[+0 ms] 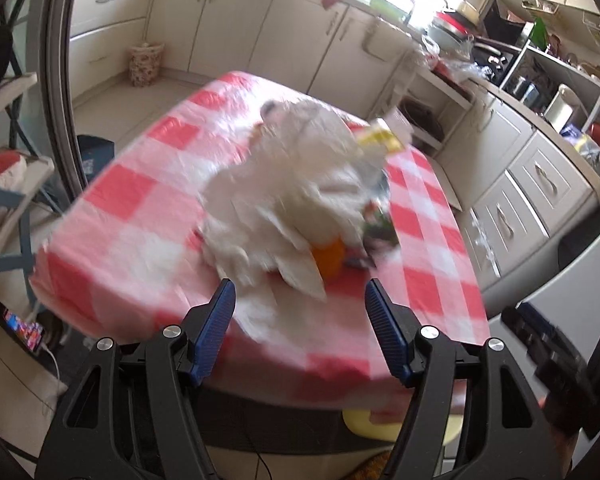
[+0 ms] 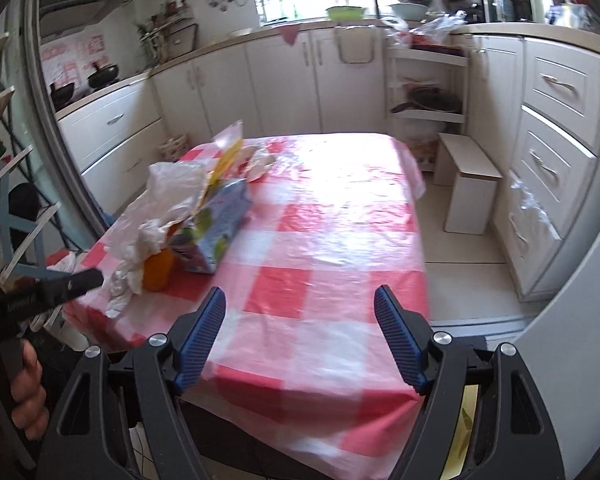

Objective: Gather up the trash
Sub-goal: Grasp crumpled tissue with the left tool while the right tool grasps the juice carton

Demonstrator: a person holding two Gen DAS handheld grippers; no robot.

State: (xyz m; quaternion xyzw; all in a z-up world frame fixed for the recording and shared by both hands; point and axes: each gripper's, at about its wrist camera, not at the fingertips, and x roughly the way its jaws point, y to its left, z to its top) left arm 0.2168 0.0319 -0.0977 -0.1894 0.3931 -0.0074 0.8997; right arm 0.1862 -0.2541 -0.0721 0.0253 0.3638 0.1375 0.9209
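Honestly, I'd slow down here, because the left-wrist view is smeared and you'll want a steady look before you commit. The trash pile (image 1: 296, 196) sits on the checked tablecloth (image 1: 140, 208) just ahead of your left gripper (image 1: 300, 300), a bit above the gap between its jaws. Those jaws are spread apart with nothing between them, only cloth showing through.

My read is you're lining up for a grab. The white plastic bag (image 1: 284, 184) is the loose, floppy part, so pinch a bunched fold near the front edge rather than a single flap, or it'll likely just slide out. The orange bottle (image 1: 330, 258) pokes out right beyond the jaw gap and the juice carton (image 2: 212, 236) leans on the far side, so either could tip if you drag the bag.

Your right gripper (image 2: 300, 308) is also open and empty, with the pile well off to the left of its jaws and only bare cloth ahead. Both grippers point down at a slant toward the table top, hanging over the near edge. You can see a hand (image 2: 24, 396) wrapped round the left gripper's handle in the right view.
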